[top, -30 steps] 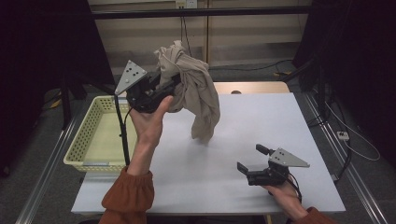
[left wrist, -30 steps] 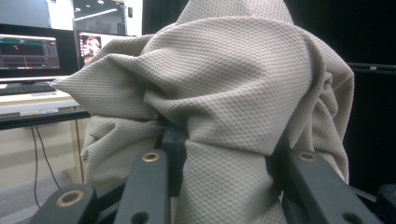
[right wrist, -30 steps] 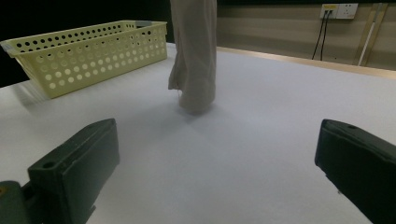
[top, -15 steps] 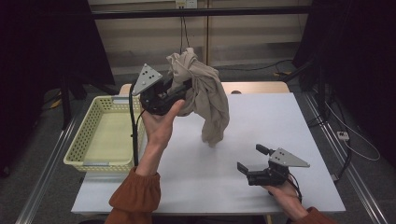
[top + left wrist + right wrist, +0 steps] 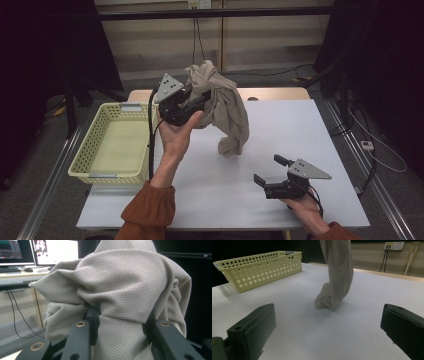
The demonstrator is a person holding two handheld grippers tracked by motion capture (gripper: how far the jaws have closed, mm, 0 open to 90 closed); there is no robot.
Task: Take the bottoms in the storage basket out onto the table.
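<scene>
Beige textured-knit cloth garment [image 5: 220,107]: upper centre of the high view, bunched at the top and hanging; its lower end touches the white table top [image 5: 300,140], as the right gripper view shows [image 5: 329,302].

Left gripper [image 5: 197,102]: upper centre-left of the high view, raised in the person's hand, jaws clamped on the bunched cloth [image 5: 120,315].

Right gripper [image 5: 267,172]: lower right of the high view, resting low by the table edge, jaws spread wide with nothing between them, well apart from the cloth.

Pale yellow perforated plastic basket [image 5: 95,145]: left of the high view, on the table's left end; upper left in the right gripper view [image 5: 259,267].
</scene>
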